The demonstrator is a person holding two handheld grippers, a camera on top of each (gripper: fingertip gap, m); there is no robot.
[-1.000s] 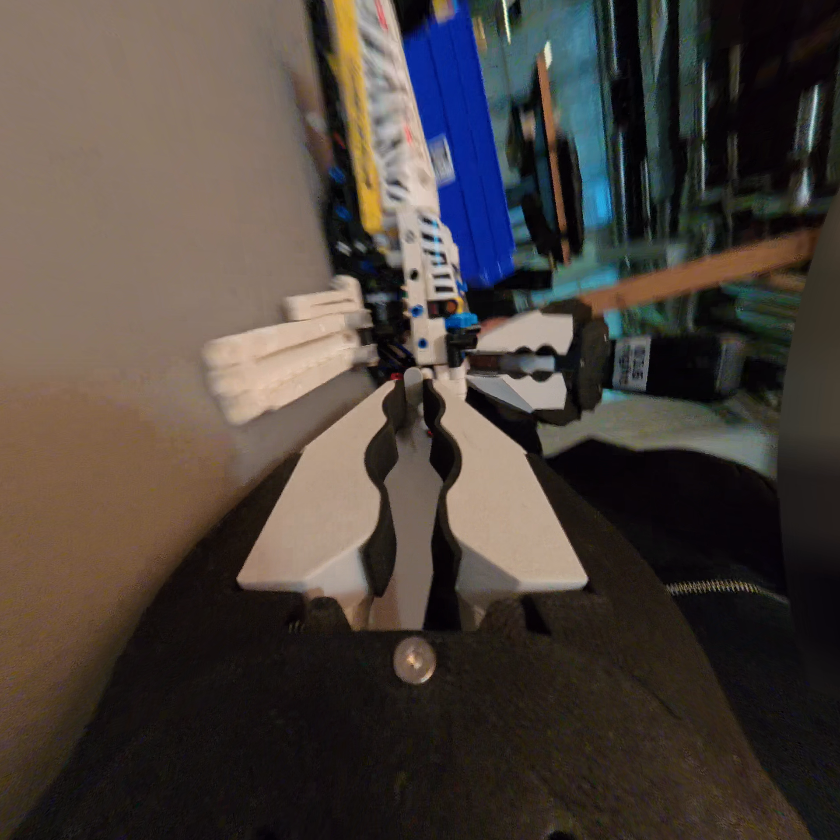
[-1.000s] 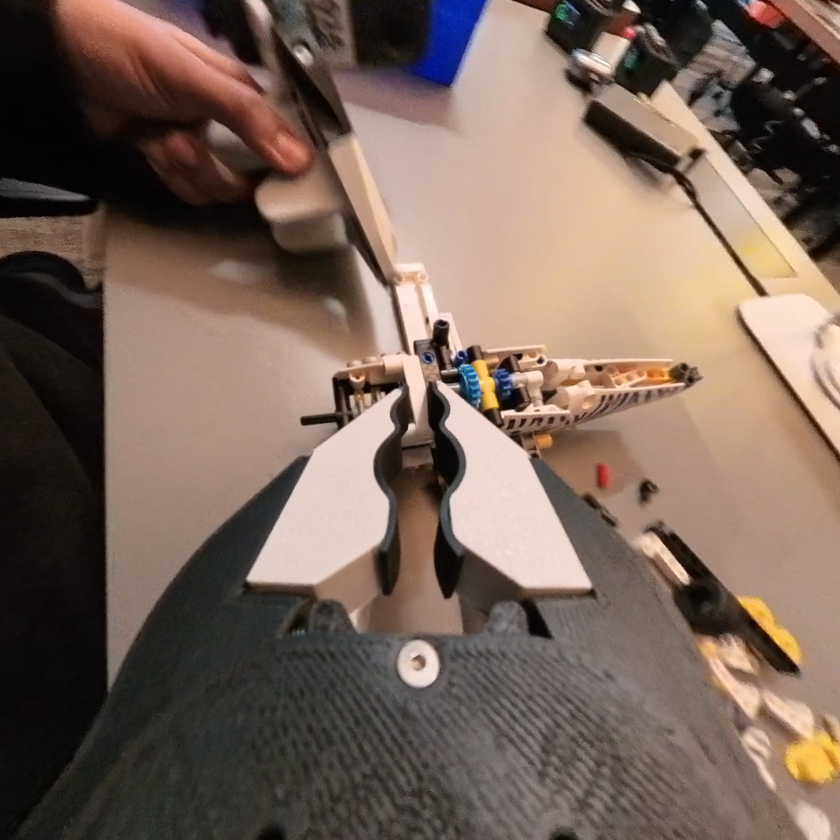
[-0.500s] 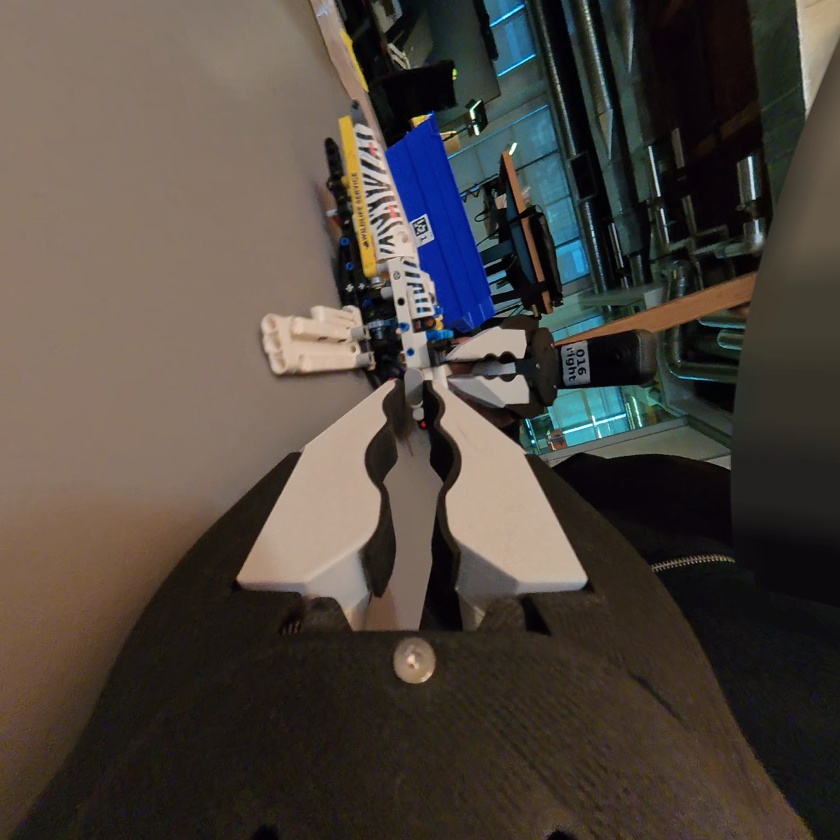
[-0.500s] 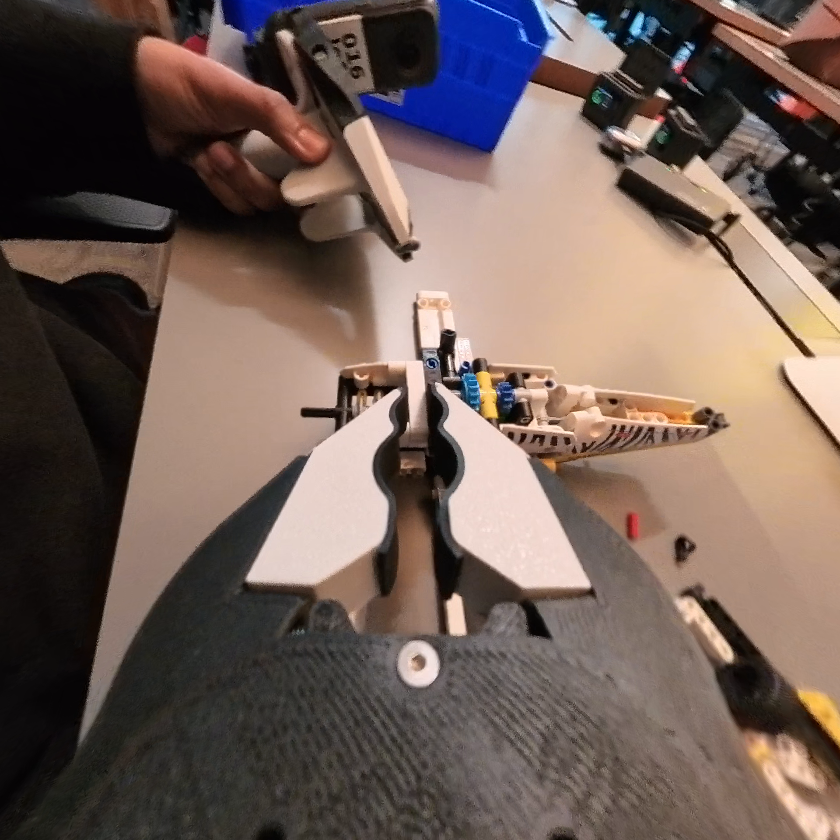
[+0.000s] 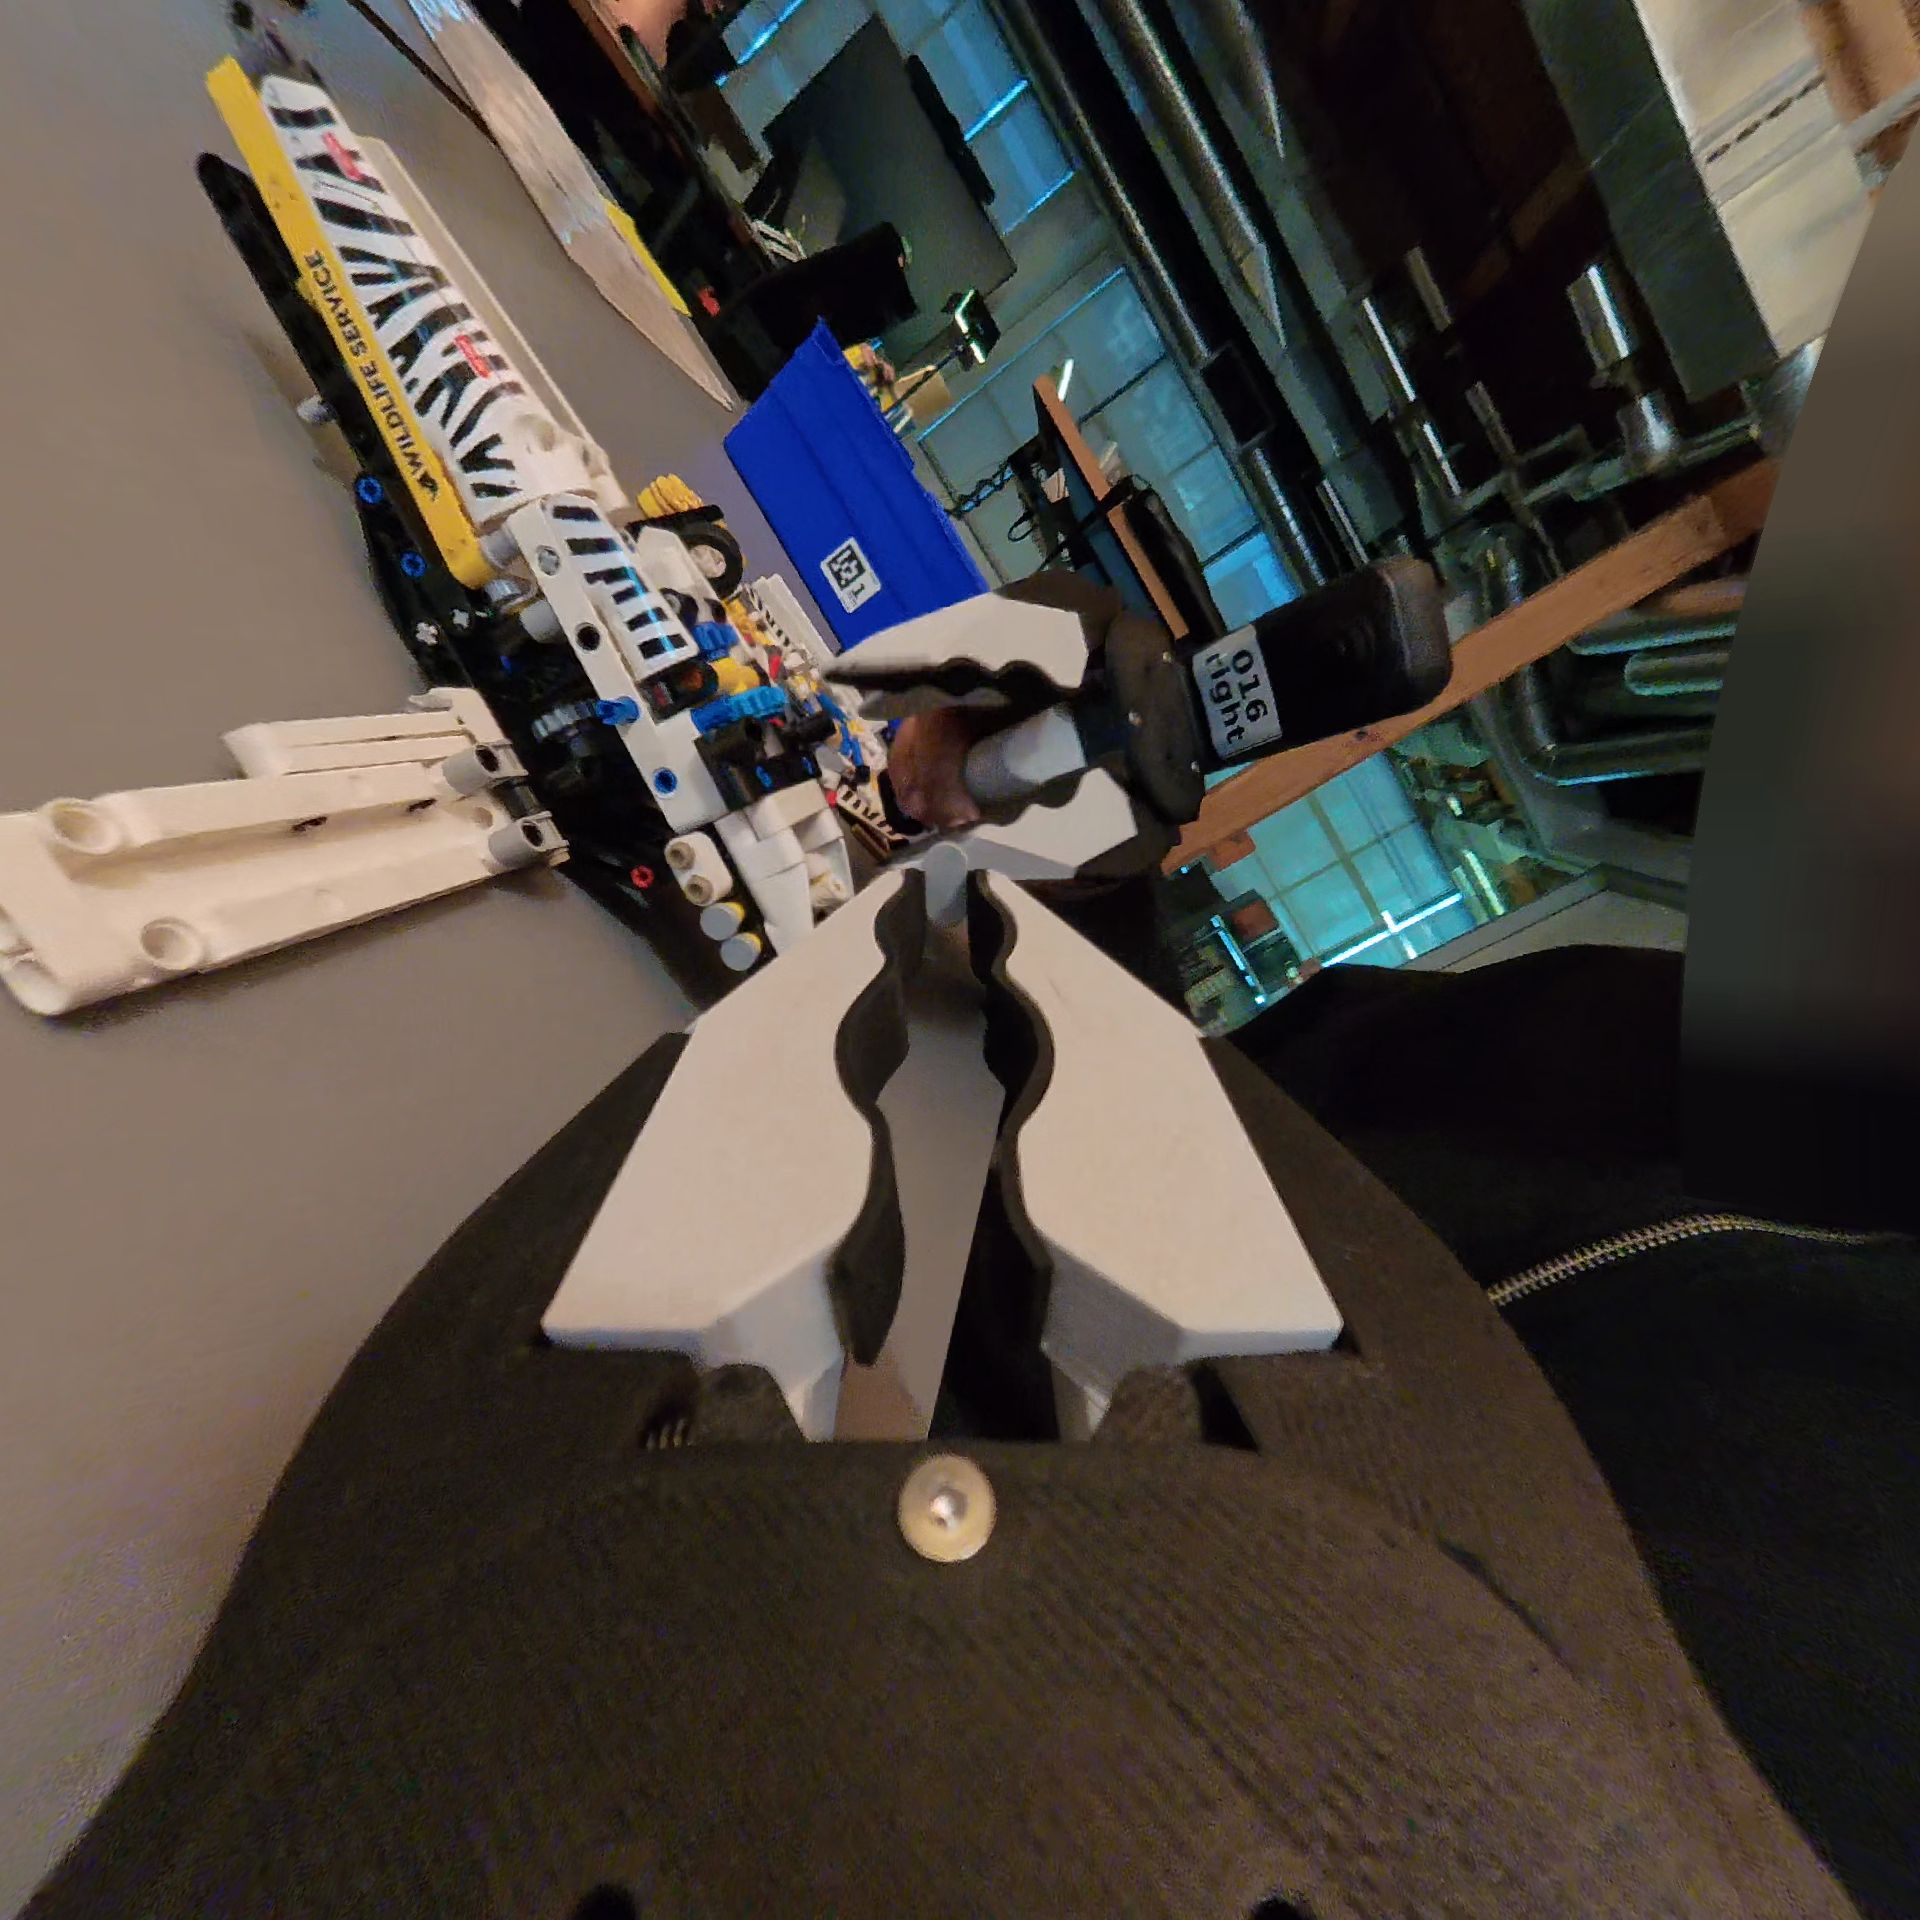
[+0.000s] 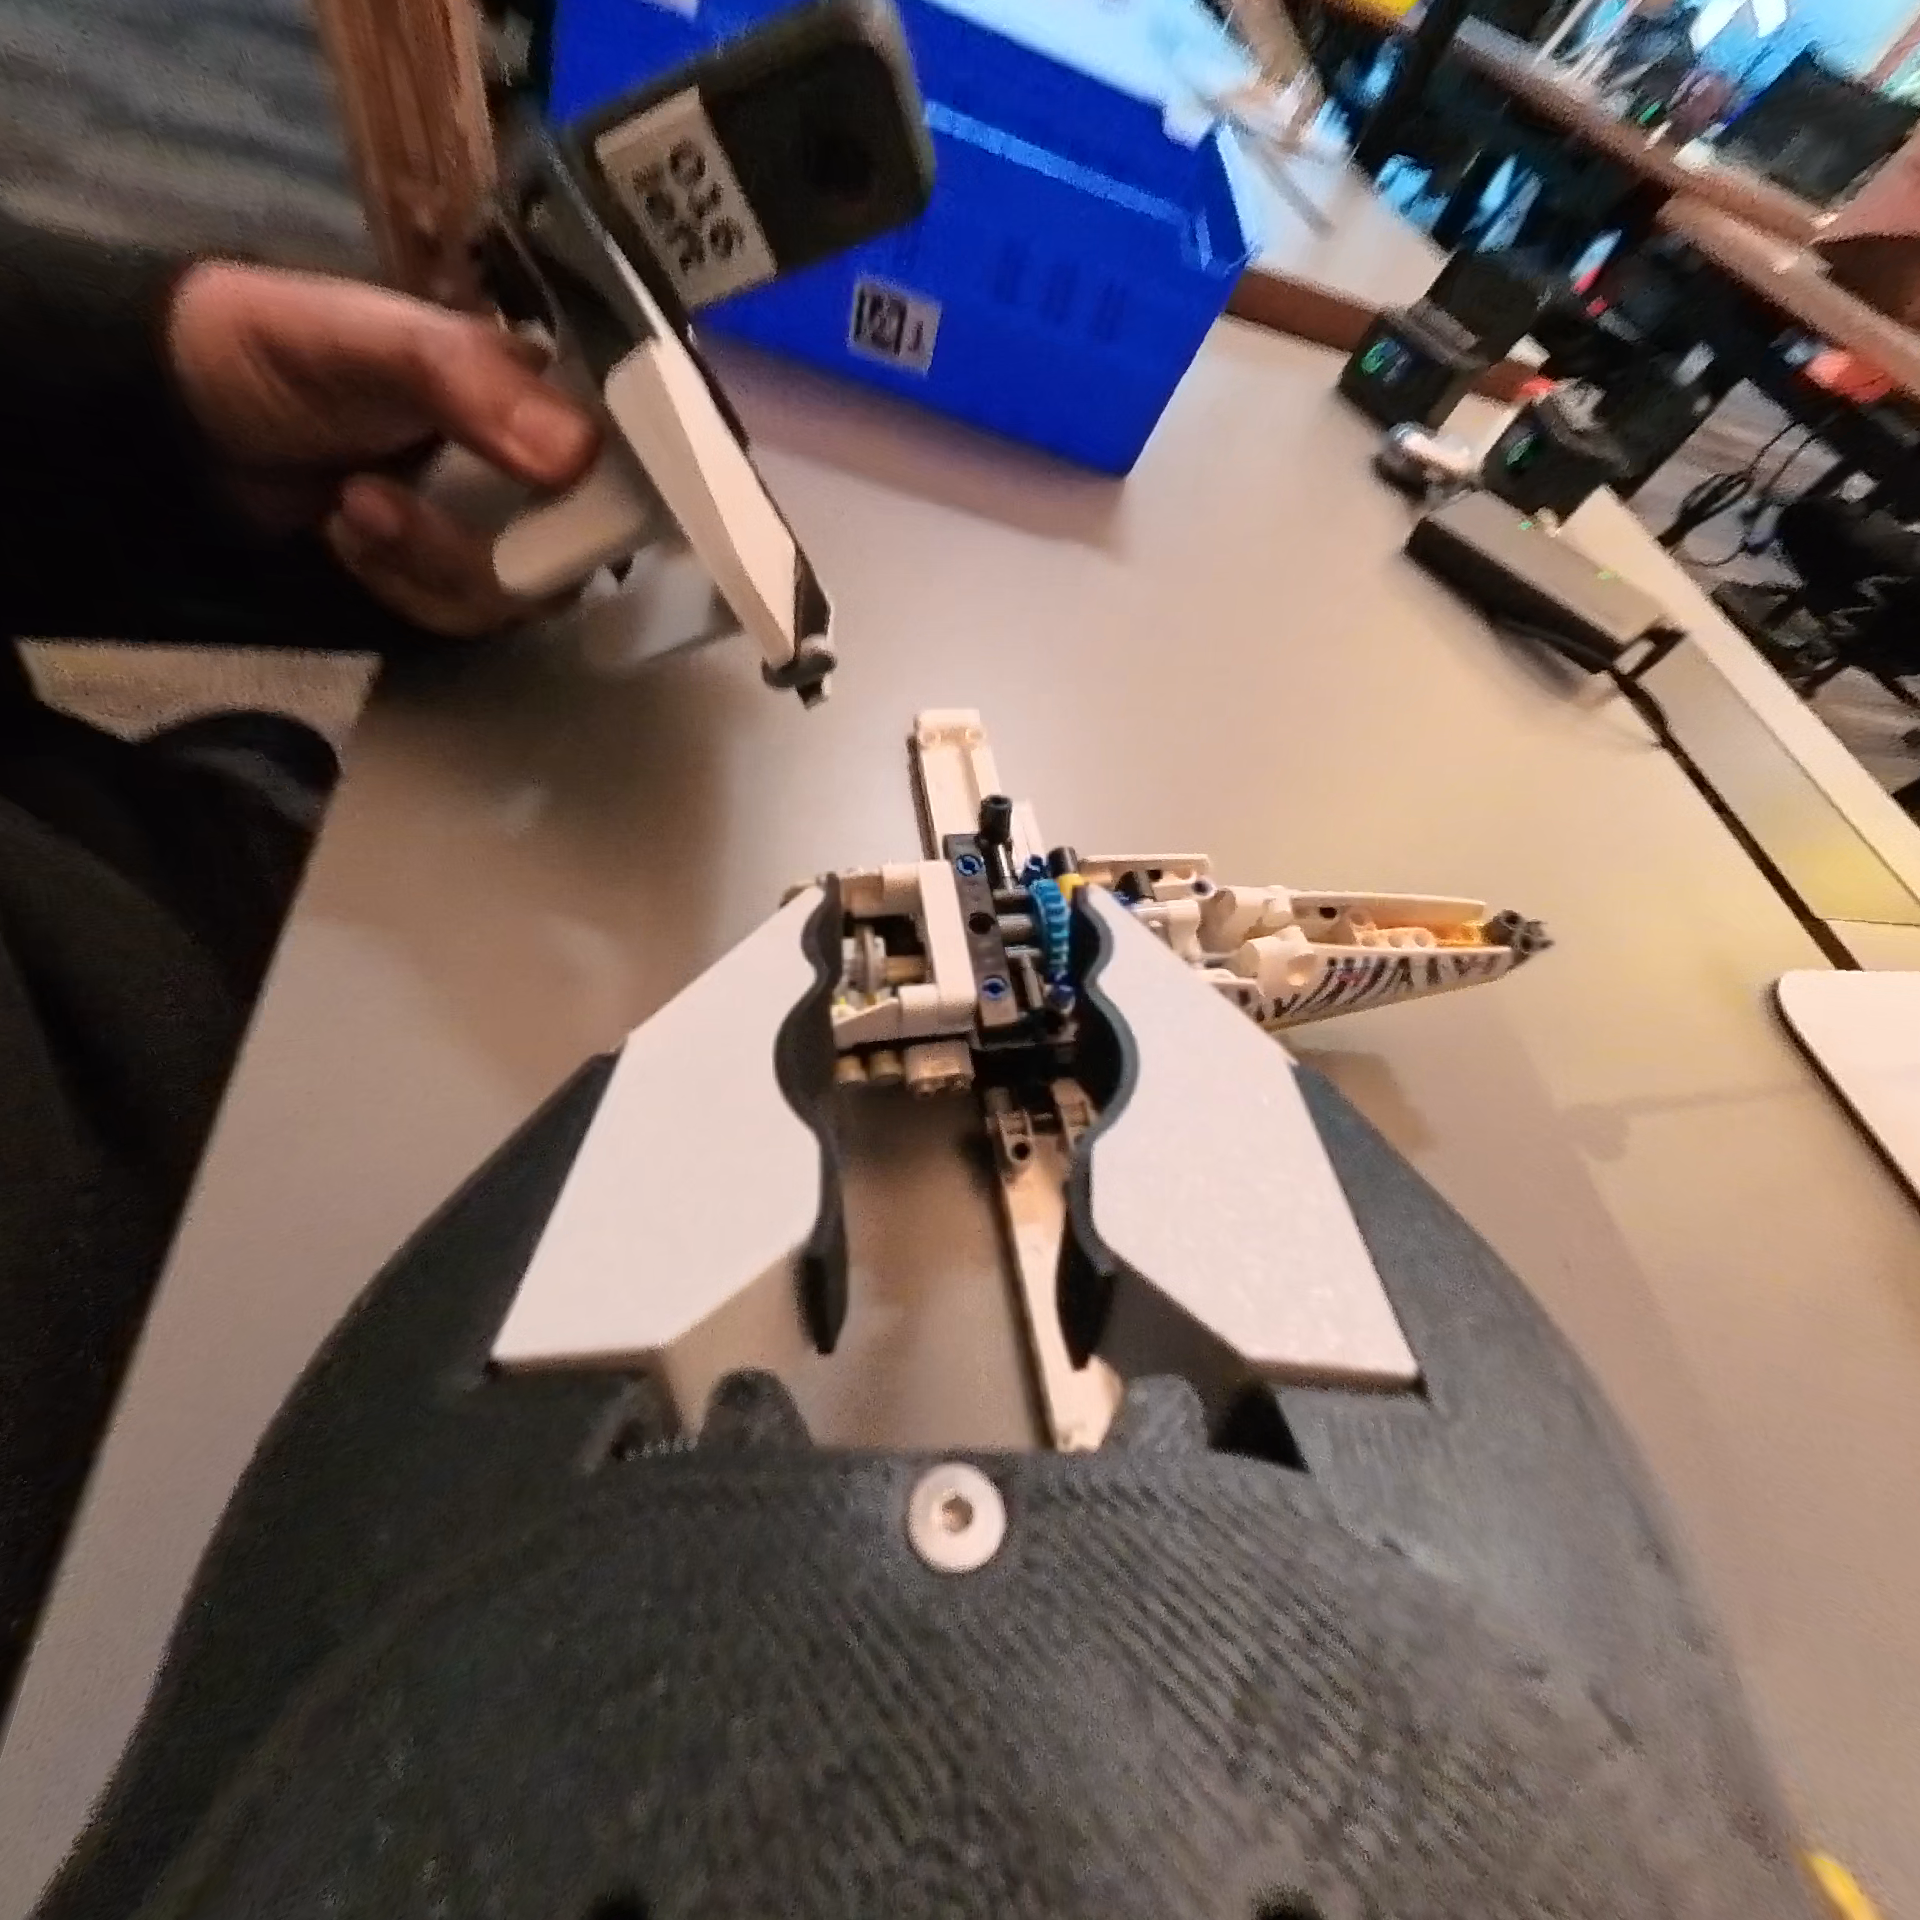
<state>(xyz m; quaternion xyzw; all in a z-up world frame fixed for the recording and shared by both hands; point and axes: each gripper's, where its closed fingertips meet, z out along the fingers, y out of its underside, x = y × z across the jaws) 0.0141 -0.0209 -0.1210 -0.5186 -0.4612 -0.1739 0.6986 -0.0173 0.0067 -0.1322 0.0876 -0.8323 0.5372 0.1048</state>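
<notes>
Toy plane (image 6: 1039, 966) flat on counter (image 6: 1195, 675), nose pointing right, right fingers (image 6: 1174, 997) wide astride fuselage, left fingers (image 6: 790, 623) narrow, pinching small grey peg (image 5: 943, 883), open counter beyond.

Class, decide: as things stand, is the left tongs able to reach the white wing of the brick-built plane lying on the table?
Probably yes: the left tongs hang just above the white wing, with only bare table between them.

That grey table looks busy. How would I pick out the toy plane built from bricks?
Find the grey table and look on the near side of the big blue bin. The toy plane lies flat there, its middle between the spread fingers of the right gripper. Nothing else nearby is white with black zebra stripes along a pointed end and a small blue gear in the middle.
</notes>
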